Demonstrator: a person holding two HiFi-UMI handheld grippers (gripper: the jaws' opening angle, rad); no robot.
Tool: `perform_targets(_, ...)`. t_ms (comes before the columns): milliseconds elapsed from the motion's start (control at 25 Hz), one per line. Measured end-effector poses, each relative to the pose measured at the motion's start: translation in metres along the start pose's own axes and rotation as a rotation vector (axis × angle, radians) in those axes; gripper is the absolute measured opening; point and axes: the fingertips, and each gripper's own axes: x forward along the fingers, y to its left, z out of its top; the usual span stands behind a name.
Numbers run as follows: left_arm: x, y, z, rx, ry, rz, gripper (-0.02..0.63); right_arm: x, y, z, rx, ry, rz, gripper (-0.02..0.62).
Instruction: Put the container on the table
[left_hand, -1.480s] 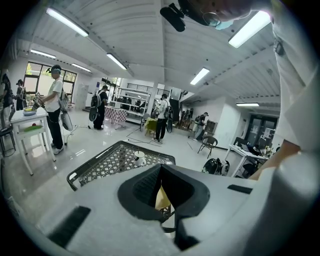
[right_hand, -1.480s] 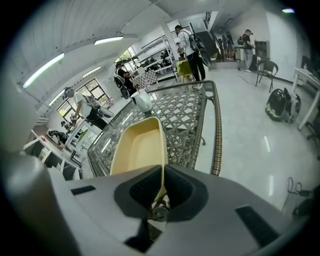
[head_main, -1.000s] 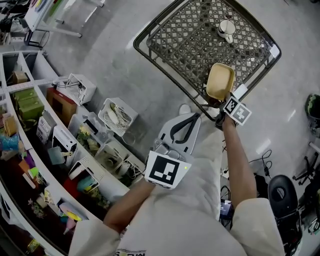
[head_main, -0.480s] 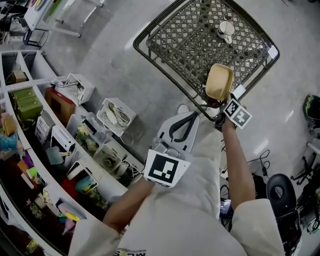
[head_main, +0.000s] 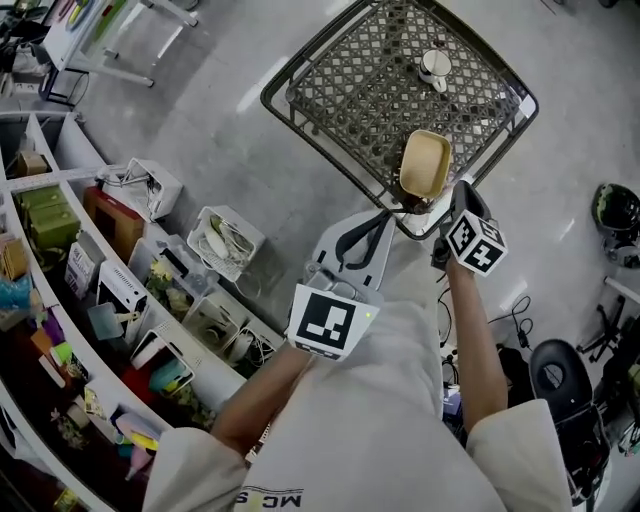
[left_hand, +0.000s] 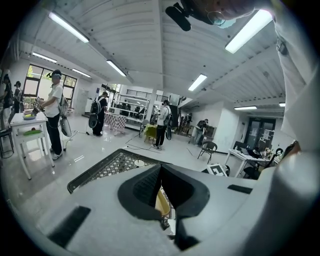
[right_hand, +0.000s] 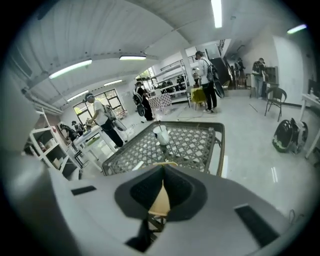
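Closest to the person's body, the left gripper (head_main: 381, 222) is held low in front of the chest. Its jaws are pressed together at the tips with nothing between them. It takes no part in the work, and the container shows only as a sliver of yellow beyond its closed tips.

A little further out and to the side, the right gripper (head_main: 420, 205) is clamped onto the near edge of the yellow container (head_main: 424, 163). In the right gripper view a tan wedge of the rim (right_hand: 161, 200) sits pinched between the two dark pads. The container extends forward from those fingertips, tipped up so its open side faces the head camera. It hangs over the near rim of the metal mesh table (head_main: 360, 90). I can't tell from here whether its far end touches the mesh or hangs just above it.

Past the container, well ahead of the fingertips, a white cup (head_main: 434, 66) stands on the table's far part, clear of the landing spot.

This looks like the placing step. The container is over the table but not yet let go. The next move likely calls for reaching a bit further past the rim so it doesn't sit on the edge. Then it needs levelling until its base rests flat on the mesh before the jaws part.
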Motion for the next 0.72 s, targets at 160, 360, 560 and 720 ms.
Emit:
perform_targets(160, -0.005, 0.004, 0.013, -0.035, -0.038, 0.006, 0.023, -0.036, 0.027, 0.041, -0.05, -0.088, 0.06, 0.02)
perform_targets(360, -0.014, 0.004, 0.03, -0.031, -0.083, 0.005, 0.023, -0.088, 0.055, 0.089, -0.064, -0.202, 0.122, 0.02)
perform_targets(560, -0.02, 0.002, 0.051, -0.025, -0.129, -0.008, 0.023, -0.137, 0.075, 0.123, -0.104, -0.301, 0.16, 0.02)
perform_targets(720, -0.025, 0.002, 0.065, -0.004, -0.163, -0.017, 0.023, -0.173, 0.087, 0.137, -0.167, -0.358, 0.18, 0.02)
